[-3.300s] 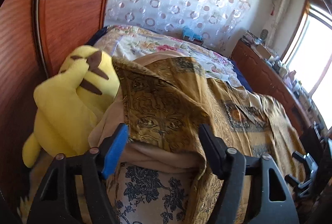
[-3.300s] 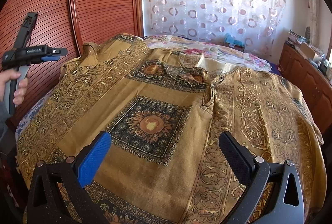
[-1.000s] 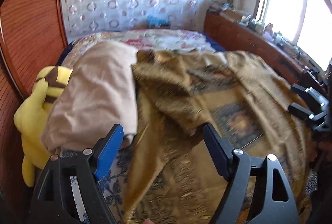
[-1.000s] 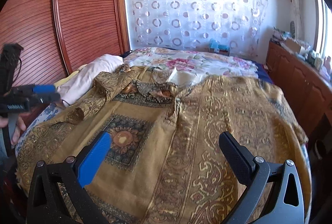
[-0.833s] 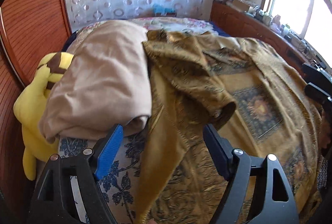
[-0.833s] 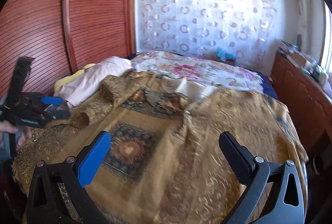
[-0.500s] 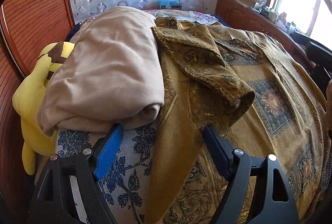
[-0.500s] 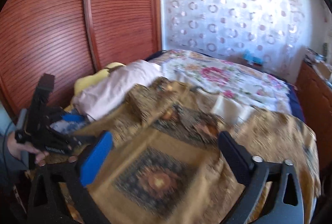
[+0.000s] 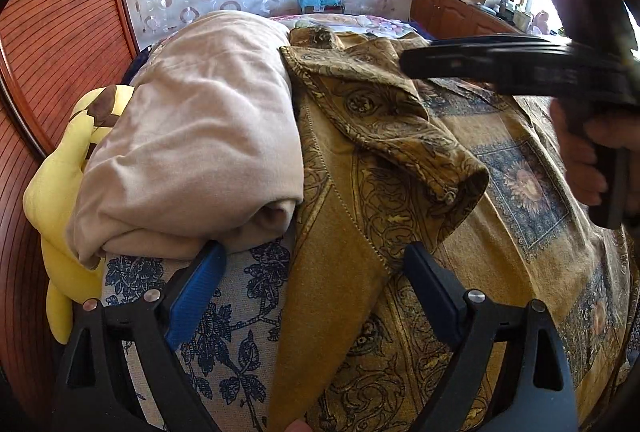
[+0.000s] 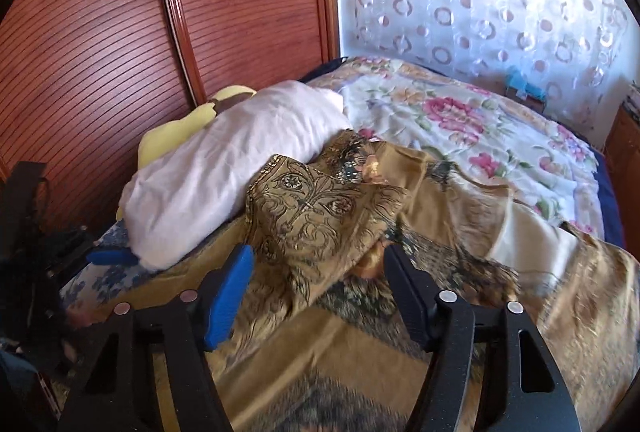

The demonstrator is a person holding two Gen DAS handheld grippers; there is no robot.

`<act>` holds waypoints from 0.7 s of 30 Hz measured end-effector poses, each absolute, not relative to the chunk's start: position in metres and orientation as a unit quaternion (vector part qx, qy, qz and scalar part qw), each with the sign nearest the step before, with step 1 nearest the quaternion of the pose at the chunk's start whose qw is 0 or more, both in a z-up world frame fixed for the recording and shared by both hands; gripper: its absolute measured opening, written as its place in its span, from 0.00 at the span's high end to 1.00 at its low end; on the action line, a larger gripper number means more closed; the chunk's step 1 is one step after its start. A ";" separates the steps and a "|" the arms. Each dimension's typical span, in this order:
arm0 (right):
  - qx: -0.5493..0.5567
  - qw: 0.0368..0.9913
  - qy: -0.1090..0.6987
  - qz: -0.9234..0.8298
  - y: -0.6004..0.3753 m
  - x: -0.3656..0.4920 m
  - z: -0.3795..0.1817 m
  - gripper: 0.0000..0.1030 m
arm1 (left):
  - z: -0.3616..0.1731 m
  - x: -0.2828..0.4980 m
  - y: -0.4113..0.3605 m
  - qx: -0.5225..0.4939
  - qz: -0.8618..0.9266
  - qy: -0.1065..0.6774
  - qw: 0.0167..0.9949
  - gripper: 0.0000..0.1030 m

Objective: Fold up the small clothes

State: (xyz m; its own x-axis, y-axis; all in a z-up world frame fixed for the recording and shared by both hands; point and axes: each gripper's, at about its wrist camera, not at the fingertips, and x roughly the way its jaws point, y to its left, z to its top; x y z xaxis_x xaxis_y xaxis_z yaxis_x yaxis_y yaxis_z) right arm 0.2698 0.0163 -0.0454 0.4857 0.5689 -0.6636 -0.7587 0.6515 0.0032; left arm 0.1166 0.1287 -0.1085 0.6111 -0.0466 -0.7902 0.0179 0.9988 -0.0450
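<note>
Left gripper [image 9: 312, 284] jaws opening, nothing clamped; shirt [image 9: 400, 191] edge lies between them, pillow [image 9: 200, 135] just ahead-left. Right gripper [image 10: 320, 272] jaws closing around the folded-over sleeve [image 10: 320, 207], pads probably not pressing it yet, though the frame is blurred. Shirt spread over the bed [image 10: 460, 119].

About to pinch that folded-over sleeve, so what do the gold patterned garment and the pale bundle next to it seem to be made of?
The gold patterned garment looks like thin woven cloth with a printed, slightly shiny finish: it creases sharply and glints. The pale bundle looks like soft matte knit or fleece, with rounded folds, though that is uncertain.
</note>
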 end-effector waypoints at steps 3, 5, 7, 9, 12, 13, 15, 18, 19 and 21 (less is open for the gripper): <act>-0.157 0.843 0.328 0.398 0.030 0.279 -0.048 0.39 | -0.108 0.116 0.128 -0.016 -0.016 0.441 0.897 0.12; -0.166 0.836 0.334 0.402 0.038 0.284 -0.050 0.46 | -0.109 0.116 0.129 -0.016 -0.017 0.441 0.897 0.12; -0.180 0.833 0.341 0.398 0.046 0.288 -0.053 0.54 | -0.109 0.115 0.128 -0.017 -0.017 0.441 0.897 0.12; -0.193 0.829 0.347 0.392 0.052 0.293 -0.059 0.56 | -0.109 0.115 0.128 -0.017 -0.017 0.441 0.897 0.12; -0.200 0.828 0.359 0.381 0.055 0.301 -0.066 0.77 | -0.109 0.114 0.128 -0.017 -0.016 0.440 0.898 0.12; -0.199 0.826 0.361 0.384 0.055 0.302 -0.068 0.86 | -0.109 0.114 0.127 -0.017 -0.016 0.440 0.897 0.12; -0.200 0.827 0.355 0.389 0.054 0.300 -0.068 0.92 | -0.109 0.114 0.127 -0.017 -0.015 0.441 0.897 0.10; -0.186 0.841 0.336 0.380 0.038 0.295 -0.061 0.93 | -0.109 0.114 0.128 -0.017 -0.015 0.440 0.897 0.10; -0.172 0.849 0.331 0.374 0.029 0.295 -0.058 0.93 | -0.109 0.115 0.128 -0.018 -0.015 0.440 0.898 0.10; -0.142 0.860 0.327 0.366 0.008 0.294 -0.054 0.93 | -0.109 0.115 0.129 -0.018 -0.015 0.440 0.898 0.10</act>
